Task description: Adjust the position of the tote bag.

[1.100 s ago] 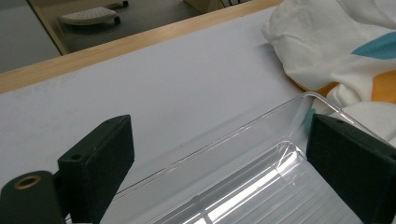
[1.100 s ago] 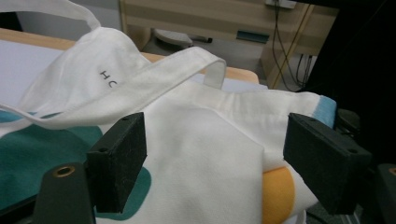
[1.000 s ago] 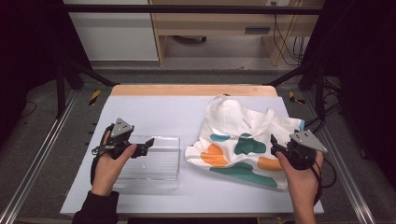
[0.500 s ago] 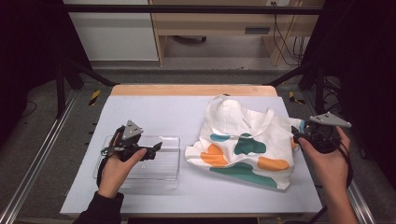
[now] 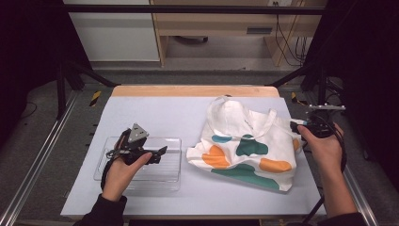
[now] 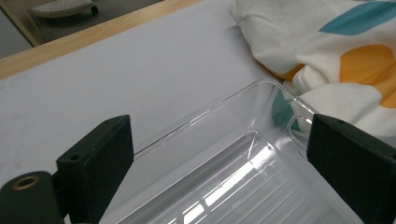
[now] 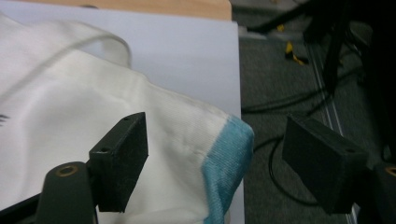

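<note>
A pale grey table [image 5: 188, 113] with a wooden far edge held a white cloth tote bag [image 5: 249, 146] with teal and orange blobs, lying crumpled at the right, its lower corner hanging past the table edge; a clear, ribbed plastic tray [image 5: 169, 162] sat left of it, hard to make out; the left gripper [image 5: 157, 154] hovered over the tray, jaws spread; the right gripper [image 5: 297, 126], jaws spread, sat at the bag's right edge, mostly hidden by the hand.
</note>
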